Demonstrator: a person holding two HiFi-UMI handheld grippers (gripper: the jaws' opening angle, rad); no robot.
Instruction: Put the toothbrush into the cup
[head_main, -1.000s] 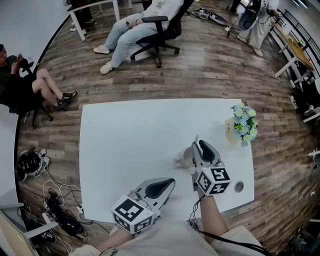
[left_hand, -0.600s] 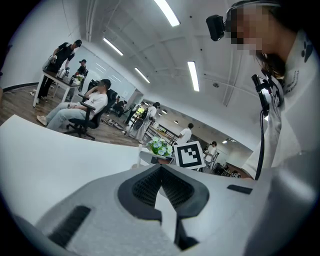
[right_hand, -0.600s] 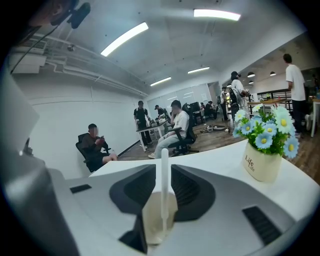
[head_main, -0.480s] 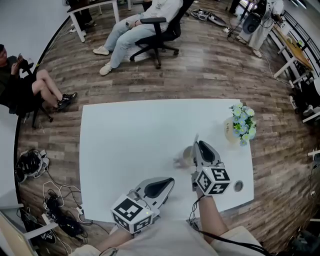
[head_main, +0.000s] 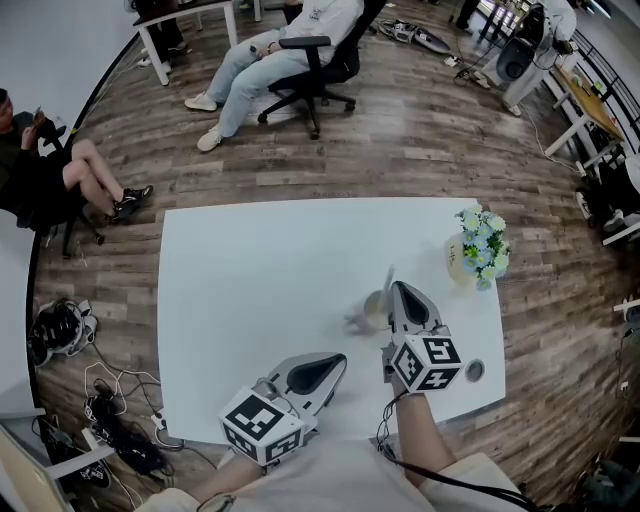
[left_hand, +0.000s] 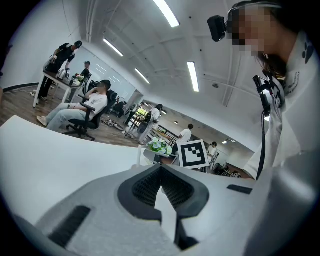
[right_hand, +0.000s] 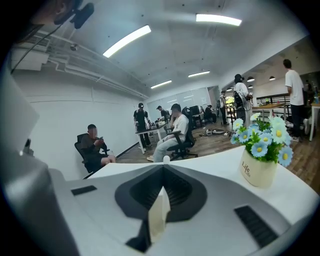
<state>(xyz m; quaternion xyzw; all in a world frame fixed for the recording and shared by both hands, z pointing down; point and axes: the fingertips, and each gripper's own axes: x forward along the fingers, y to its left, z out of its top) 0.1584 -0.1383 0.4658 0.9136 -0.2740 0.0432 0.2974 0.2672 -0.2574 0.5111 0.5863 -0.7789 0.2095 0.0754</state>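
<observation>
White table (head_main: 250, 280); right gripper (head_main: 393, 289) pinches toothbrush (head_main: 390, 273) at cup (head_main: 370, 312).

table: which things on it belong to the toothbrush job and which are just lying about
Job: toothbrush, cup, right claw holding the toothbrush.
Lying about: flower pot, small grey disc.

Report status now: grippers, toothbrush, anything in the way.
Left gripper shut, empty, held back. Right gripper shut, beside cup. Toothbrush upright, apparently in cup. Flower pot well aside, nothing blocking.
</observation>
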